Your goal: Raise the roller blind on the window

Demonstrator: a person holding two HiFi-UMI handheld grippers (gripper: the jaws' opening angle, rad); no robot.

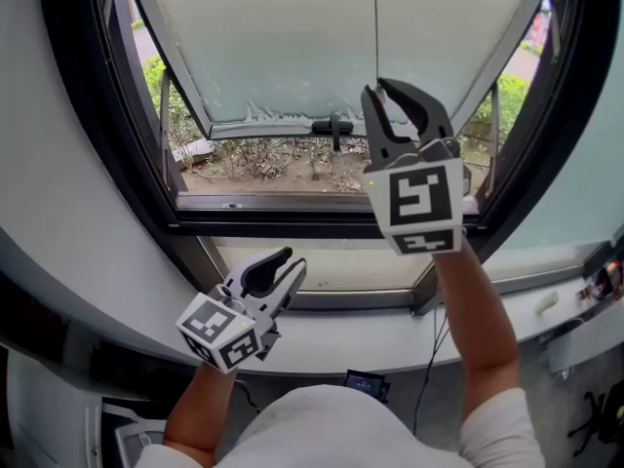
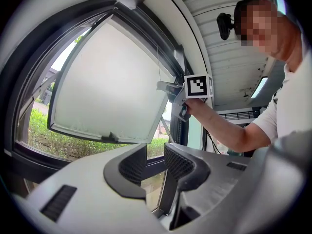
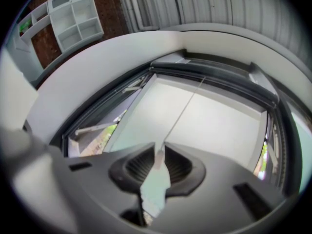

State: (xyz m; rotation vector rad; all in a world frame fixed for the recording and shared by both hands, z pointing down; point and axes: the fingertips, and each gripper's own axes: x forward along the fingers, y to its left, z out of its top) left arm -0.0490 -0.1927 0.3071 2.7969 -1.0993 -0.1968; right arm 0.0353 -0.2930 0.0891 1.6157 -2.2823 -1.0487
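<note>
Left gripper (image 1: pixel 291 264) is held low over the sill (image 1: pixel 322 337), jaws wide apart, nothing between them. Right gripper (image 1: pixel 378 88) is raised before the glass, jaws closed narrowly on the pull cord (image 1: pixel 375 27), which is pinched near their tips. Beyond it, the roller blind (image 1: pixel 322 37) covers most of the window. Its bottom bar (image 1: pixel 283 126) stands a little above the lower frame (image 1: pixel 322 203).

Judgement: the cord is best drawn straight down along its own line, with the pinch firm against slip. A regrip higher up by the empty left gripper is probably needed.
</note>
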